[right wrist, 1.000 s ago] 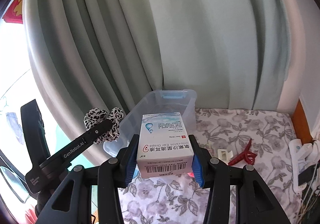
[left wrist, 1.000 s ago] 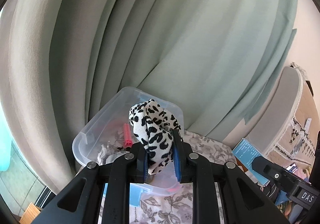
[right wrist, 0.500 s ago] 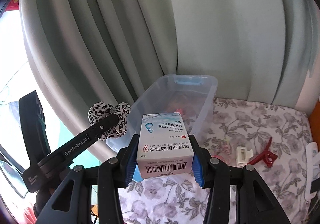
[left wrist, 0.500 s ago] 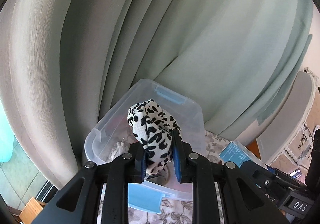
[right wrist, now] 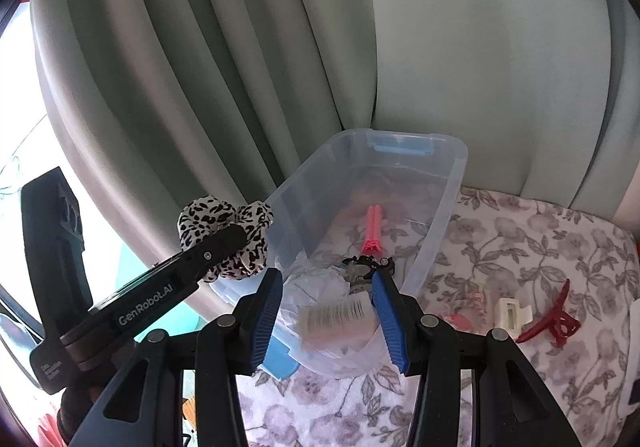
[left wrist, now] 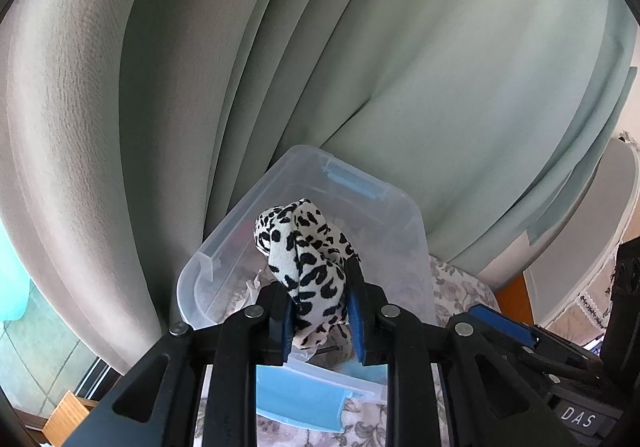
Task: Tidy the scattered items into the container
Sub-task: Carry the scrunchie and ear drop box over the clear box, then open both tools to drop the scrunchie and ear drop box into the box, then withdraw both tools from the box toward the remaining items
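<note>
Leopard-print fabric fills our left claw (left wrist: 316, 279): a scrunchie (left wrist: 304, 247) sits between the blue pads, which touch it on both sides while the jaws are opening. It hangs over the near left corner of the clear plastic bin (left wrist: 416, 231), so we judge this drop as just starting.

Inside the bin lie a pink stick (right wrist: 372, 227), crumpled white paper (right wrist: 316, 283) and a small dark thing we cannot identify.

Our right claw (right wrist: 326, 283) stands partly open over the bin's near end. A small box (right wrist: 336, 317) shows blurred between its jaws, with a gap at the left pad; it looks loose rather than gripped.

Right of the bin, on the floral cloth (right wrist: 540, 239), a white hair clip (right wrist: 512, 313) and a red hair clip (right wrist: 552, 321) are not yet tidied.
</note>
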{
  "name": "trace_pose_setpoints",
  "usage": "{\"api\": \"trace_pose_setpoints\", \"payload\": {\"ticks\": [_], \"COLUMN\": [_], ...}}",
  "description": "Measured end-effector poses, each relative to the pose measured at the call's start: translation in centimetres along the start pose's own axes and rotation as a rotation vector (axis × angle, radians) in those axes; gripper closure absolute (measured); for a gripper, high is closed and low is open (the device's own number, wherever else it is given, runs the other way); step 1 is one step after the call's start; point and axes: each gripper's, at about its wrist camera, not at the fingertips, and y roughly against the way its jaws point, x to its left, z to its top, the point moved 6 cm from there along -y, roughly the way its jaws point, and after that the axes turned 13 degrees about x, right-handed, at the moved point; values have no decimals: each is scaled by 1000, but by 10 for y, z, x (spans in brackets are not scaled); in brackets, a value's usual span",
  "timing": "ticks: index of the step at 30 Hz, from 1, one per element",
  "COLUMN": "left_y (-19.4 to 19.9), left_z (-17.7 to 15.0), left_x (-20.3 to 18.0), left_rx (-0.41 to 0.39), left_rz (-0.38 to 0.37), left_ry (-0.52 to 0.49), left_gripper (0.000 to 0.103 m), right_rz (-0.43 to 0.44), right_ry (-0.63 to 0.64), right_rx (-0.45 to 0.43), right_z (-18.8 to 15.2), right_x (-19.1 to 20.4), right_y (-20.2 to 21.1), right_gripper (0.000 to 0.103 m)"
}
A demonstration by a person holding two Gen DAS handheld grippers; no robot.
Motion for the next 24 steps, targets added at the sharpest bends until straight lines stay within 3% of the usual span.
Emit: {"api": "trace_pose_setpoints", "payload": {"ticks": [3,11,15,20,24], "left_y": [-7,-2,0,1,13], "left_z": [14,12,8,7,2], "left_x": [3,-1,2,-1,-6], "left_rx": [3,10,14,18,4], "left_rz": [-5,-13,-8,-8,-11], "left_ry": [-4,-13,-11,-16,-27], "left_gripper": [51,39,29,27,20], "right_rz": [-6,-20,-34,-58,-90], "right_ry": [7,9,-3,-25,-45], "right_rx": [1,6,14,12,-2], "right_z": [0,-1,-4,-10,-15], "right_x": [1,1,-1,-6,-12], "right_y": [-1,-1,4,12,21], "right_gripper": [53,53,52,41,31]}}
